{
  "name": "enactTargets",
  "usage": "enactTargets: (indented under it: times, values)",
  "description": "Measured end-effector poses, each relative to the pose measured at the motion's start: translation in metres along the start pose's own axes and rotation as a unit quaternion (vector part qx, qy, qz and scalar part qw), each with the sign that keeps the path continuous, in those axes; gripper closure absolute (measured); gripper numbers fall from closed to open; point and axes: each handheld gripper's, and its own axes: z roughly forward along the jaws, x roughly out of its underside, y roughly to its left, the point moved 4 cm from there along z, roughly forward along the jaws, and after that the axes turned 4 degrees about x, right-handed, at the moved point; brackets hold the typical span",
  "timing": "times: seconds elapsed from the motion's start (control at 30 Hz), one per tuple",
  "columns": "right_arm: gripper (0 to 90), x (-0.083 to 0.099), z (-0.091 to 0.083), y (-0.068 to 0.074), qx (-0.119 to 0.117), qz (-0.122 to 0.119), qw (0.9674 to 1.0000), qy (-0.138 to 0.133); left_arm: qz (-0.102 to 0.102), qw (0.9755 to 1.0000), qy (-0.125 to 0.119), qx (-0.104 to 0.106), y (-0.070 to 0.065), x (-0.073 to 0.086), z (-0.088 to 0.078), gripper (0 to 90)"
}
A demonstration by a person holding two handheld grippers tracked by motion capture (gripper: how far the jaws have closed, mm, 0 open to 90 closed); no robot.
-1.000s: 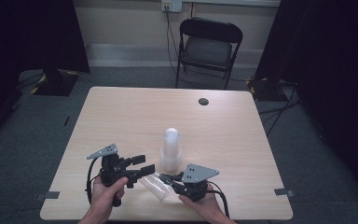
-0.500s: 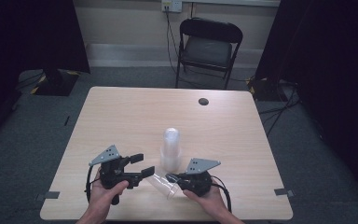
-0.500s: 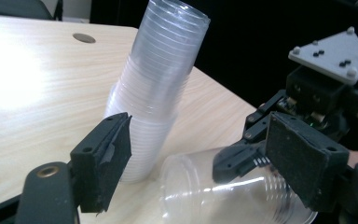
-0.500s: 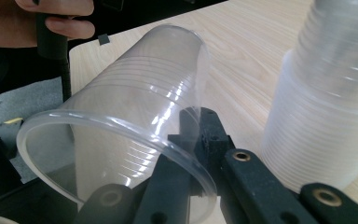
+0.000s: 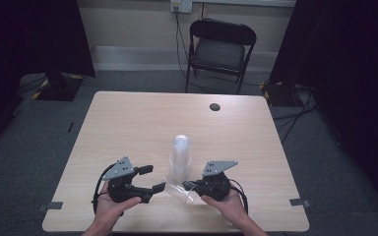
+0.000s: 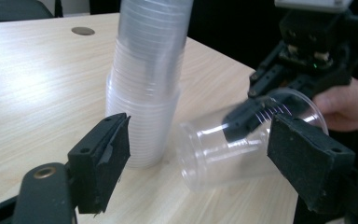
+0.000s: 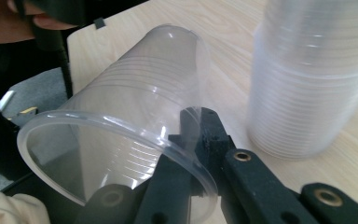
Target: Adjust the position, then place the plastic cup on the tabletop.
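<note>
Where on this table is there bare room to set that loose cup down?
The far half of the table is bare apart from a small dark disc. Both sides of the cup stack also lie free. The near edge is crowded: the left gripper, right gripper and tilted cup meet there.

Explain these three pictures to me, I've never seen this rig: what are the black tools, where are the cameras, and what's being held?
A person holds two hand-operated grippers at a wooden table. One camera looks down from above; one rides on each gripper. On the table stands a stack of clear cups. The right gripper is shut on the rim of a single clear cup, held on its side, one jaw inside. The left gripper is open, its jaws either side of that cup's base in its own view, not touching it.
</note>
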Motion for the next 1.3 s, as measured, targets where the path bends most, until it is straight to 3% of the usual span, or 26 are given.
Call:
enactTargets:
  times: [0.07,0.33,0.57,0.77,0.83,0.87,0.97,1.0,1.03,1.07,1.17,1.3]
  values:
    - [90.0,-0.001,-0.001,-0.003,-0.002,0.008,0.9999,0.008,0.009,0.9999,0.006,-0.006,-0.001,0.001,0.001,20.8]
    - [90.0,-0.001,0.003,-0.005,-0.015,0.014,0.9992,0.036,0.047,0.9981,0.040,0.003,-0.006,0.005,0.010,22.5]
    - [90.0,-0.004,0.011,-0.004,-0.035,0.009,0.9967,0.073,0.085,0.9938,0.071,0.014,-0.014,0.009,0.016,22.1]
    - [90.0,-0.003,0.014,-0.003,-0.034,0.010,0.9948,0.096,0.108,0.9904,0.084,0.017,-0.017,0.012,0.018,21.8]
    - [90.0,-0.002,0.015,-0.004,-0.038,0.013,0.9942,0.100,0.127,0.9866,0.100,0.021,-0.019,0.014,0.021,21.8]
    - [90.0,-0.002,0.015,-0.004,-0.038,0.013,0.9942,0.100,0.127,0.9866,0.100,0.021,-0.019,0.014,0.021,22.0]
    - [90.0,-0.002,0.014,-0.005,-0.042,0.018,0.9933,0.106,0.139,0.9832,0.115,0.025,-0.022,0.017,0.026,22.7]
    - [90.0,-0.002,0.013,-0.005,-0.043,0.019,0.9926,0.112,0.154,0.9792,0.129,0.028,-0.024,0.019,0.029,22.0]
    - [90.0,-0.002,0.013,-0.005,-0.043,0.019,0.9926,0.112,0.154,0.9792,0.129,0.028,-0.024,0.019,0.029,22.0]
    - [90.0,-0.002,0.013,-0.004,-0.046,0.020,0.9920,0.116,0.162,0.9772,0.135,0.025,-0.025,0.020,0.030,22.0]
    - [90.0,-0.002,0.012,-0.003,-0.049,0.019,0.9909,0.124,0.164,0.9766,0.135,0.030,-0.029,0.020,0.032,20.8]
    - [90.0,-0.001,0.012,-0.002,-0.050,0.019,0.9893,0.136,0.186,0.9710,0.148,0.029,-0.031,0.023,0.035,21.0]
